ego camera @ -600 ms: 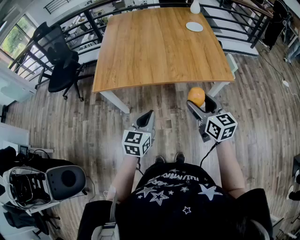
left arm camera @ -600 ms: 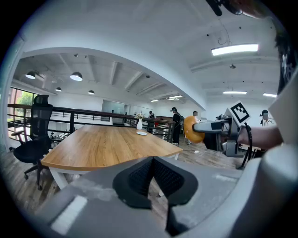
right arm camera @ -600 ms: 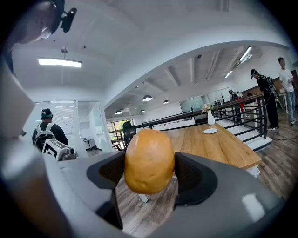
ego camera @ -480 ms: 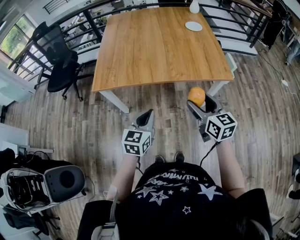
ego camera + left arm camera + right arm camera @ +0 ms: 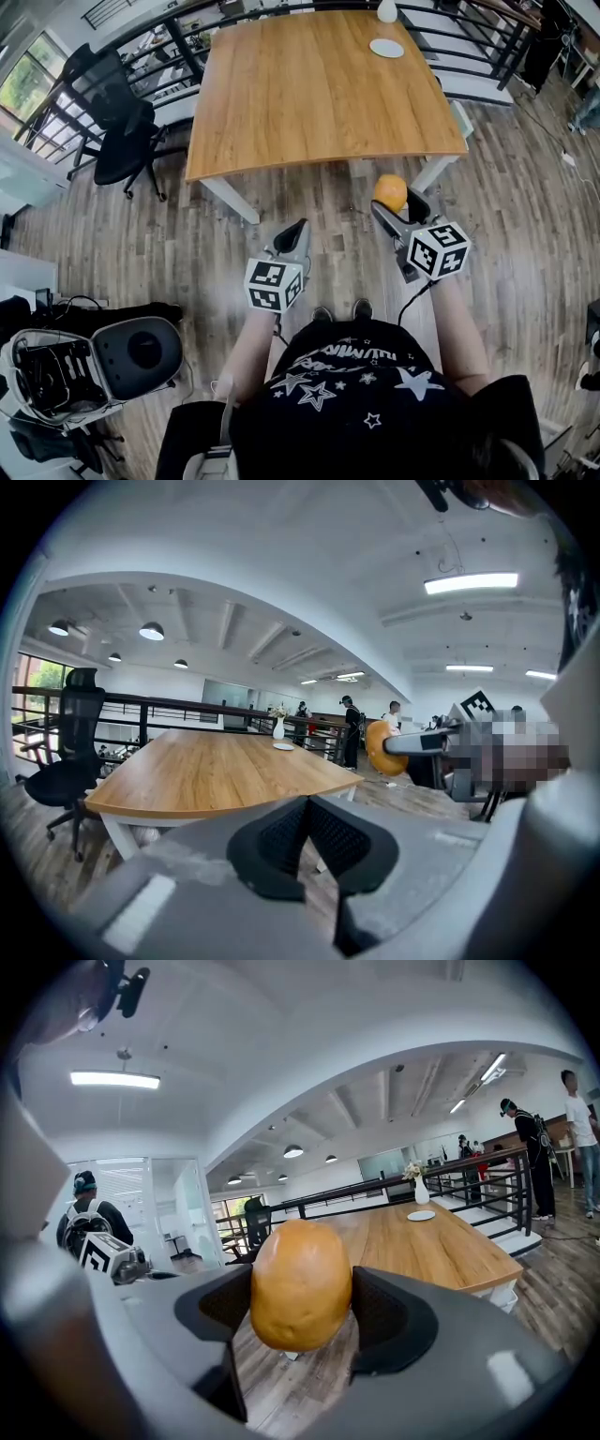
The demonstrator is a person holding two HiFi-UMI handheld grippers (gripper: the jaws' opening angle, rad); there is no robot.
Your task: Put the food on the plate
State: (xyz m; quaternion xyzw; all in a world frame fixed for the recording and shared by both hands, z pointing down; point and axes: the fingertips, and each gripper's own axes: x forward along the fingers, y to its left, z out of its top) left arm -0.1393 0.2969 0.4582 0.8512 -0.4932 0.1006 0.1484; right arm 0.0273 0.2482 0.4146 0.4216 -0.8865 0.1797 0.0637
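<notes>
Hardly anything has shifted: my right gripper [image 5: 398, 202] still clamps the potato [image 5: 391, 191] just short of the wooden table [image 5: 319, 94] (white plate [image 5: 386, 48] at its far end); my left gripper [image 5: 292, 234] stays closed, empty.

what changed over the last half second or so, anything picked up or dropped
Almost nothing. The right gripper still clamps the round orange-brown food in the air short of the wooden table, and has barely shifted. Nothing was picked up or let go. The left gripper stays shut and empty, and the white plate stays at the table's far end. Only the head view drifted slightly.
</notes>
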